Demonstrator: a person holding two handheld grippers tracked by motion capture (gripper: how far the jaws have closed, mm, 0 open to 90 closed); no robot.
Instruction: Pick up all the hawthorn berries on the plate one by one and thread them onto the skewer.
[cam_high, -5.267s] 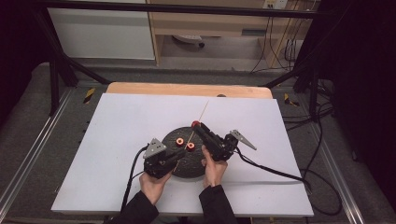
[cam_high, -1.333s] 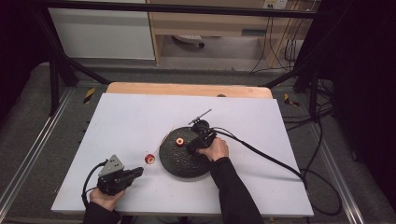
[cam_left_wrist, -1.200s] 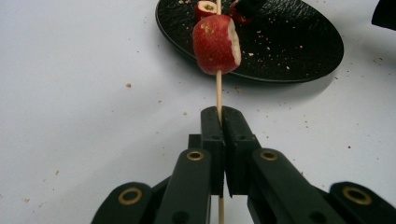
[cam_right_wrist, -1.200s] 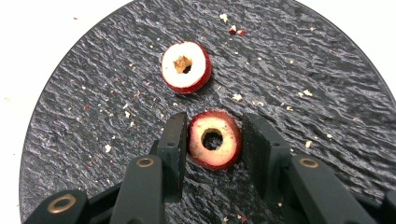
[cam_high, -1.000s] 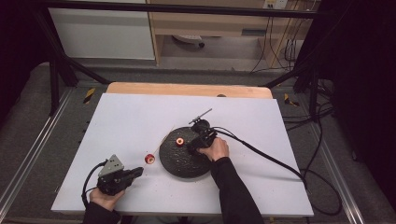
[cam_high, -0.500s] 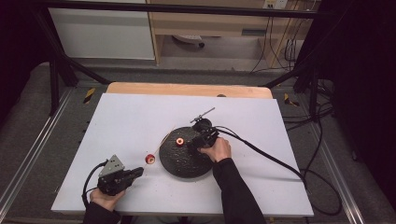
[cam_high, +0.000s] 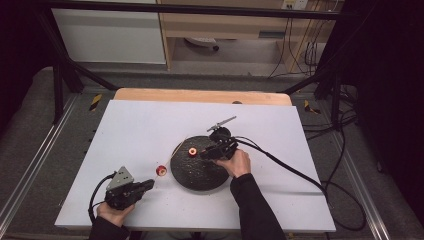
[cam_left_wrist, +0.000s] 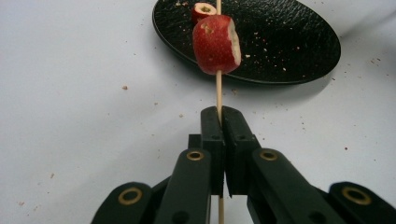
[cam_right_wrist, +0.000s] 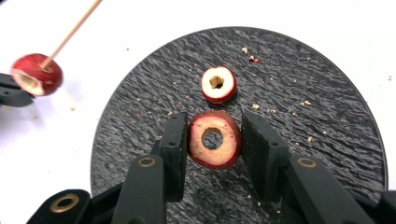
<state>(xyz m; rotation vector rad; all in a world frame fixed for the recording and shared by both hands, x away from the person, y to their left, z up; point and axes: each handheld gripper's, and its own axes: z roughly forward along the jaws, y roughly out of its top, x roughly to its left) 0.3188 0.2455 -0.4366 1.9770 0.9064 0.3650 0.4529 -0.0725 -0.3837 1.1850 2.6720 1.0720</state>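
White table (cam_high: 150, 125), black plate (cam_high: 197, 175), dark room; left tongs (cam_left_wrist: 219, 116) clench a skewer (cam_left_wrist: 218, 88); right tongs (cam_right_wrist: 215, 140) clasp a fruit ring (cam_right_wrist: 214, 138).

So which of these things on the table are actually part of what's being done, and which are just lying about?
In use:
- wooden skewer clamped in the left gripper, with one red fruit slice threaded on it
- cored slice gripped by the right gripper
- spare slice on the black plate

Just lying about:
- crumbs on the white table
- trailing cable
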